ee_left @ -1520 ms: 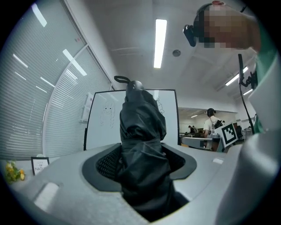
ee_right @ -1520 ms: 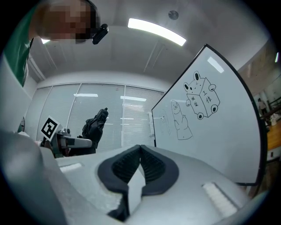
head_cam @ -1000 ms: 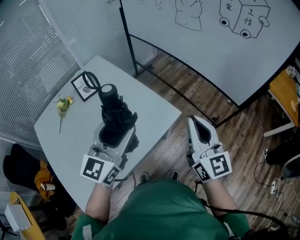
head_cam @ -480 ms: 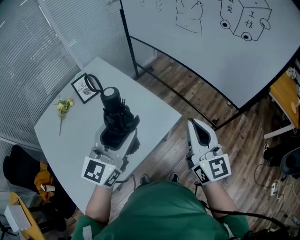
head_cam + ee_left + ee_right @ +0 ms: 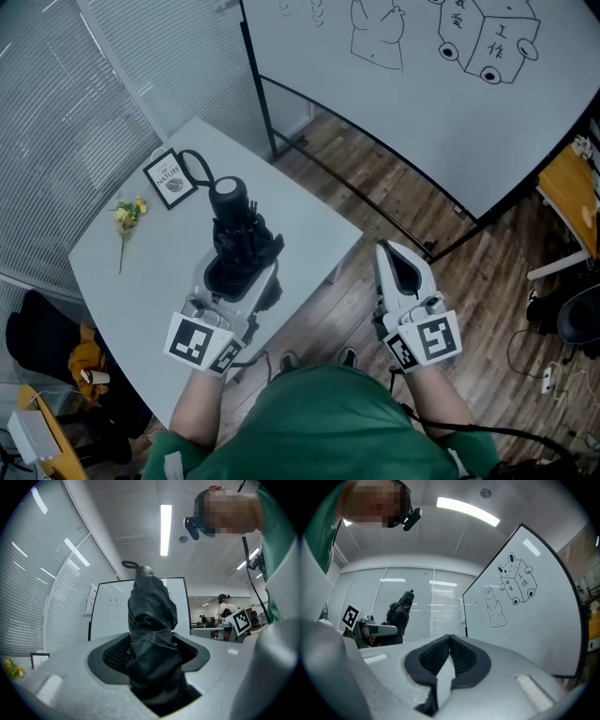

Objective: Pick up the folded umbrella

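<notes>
The left gripper [image 5: 236, 274] has its jaws clamped on the black folded fabric umbrella [image 5: 234, 220], which stands nearly upright over the pale grey table [image 5: 155, 258]. It seems lifted clear, though its lower end is hidden. The right gripper [image 5: 396, 251] hangs beside the table, jaws together, empty.

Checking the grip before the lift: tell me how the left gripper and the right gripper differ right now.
The left gripper is closed on the folded umbrella; the right gripper has its jaws together on nothing. The left gripper is over the grey table; the right gripper is beside it, over the wooden floor. Both are white, carry a marker cube and point away from the person.
</notes>
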Motion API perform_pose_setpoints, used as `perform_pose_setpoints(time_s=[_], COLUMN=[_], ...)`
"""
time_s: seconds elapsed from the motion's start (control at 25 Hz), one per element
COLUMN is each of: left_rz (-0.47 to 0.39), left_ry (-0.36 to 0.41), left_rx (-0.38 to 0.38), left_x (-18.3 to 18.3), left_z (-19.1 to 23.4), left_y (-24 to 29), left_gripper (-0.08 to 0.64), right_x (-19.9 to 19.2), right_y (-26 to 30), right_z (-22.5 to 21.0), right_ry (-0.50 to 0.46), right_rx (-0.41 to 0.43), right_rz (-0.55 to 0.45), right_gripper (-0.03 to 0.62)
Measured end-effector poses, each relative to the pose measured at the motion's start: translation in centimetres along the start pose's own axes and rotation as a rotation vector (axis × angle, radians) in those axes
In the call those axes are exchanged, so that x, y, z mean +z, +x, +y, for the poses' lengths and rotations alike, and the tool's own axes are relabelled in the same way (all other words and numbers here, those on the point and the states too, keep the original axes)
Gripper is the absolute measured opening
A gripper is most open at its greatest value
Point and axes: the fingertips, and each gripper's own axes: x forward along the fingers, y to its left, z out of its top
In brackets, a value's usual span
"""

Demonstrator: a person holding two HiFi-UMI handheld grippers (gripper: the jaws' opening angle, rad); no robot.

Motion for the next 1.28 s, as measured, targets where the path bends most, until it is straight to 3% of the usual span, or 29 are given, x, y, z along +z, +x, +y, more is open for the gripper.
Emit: perform_pose_setpoints(time_s=[1.28], left_rz=[0.011], left_ry=[0.007], left_rx=[-0.012], left_x=[-0.4], left_z=[-1.7], left_y=[-1.1], left_gripper=[0.282], right_x=[0.4], right_y=[-1.6], right_z=[0.4], right_ry=[-0.02], right_rx=[-0.005], right_rz=[-0.003], right_gripper=[0.003])
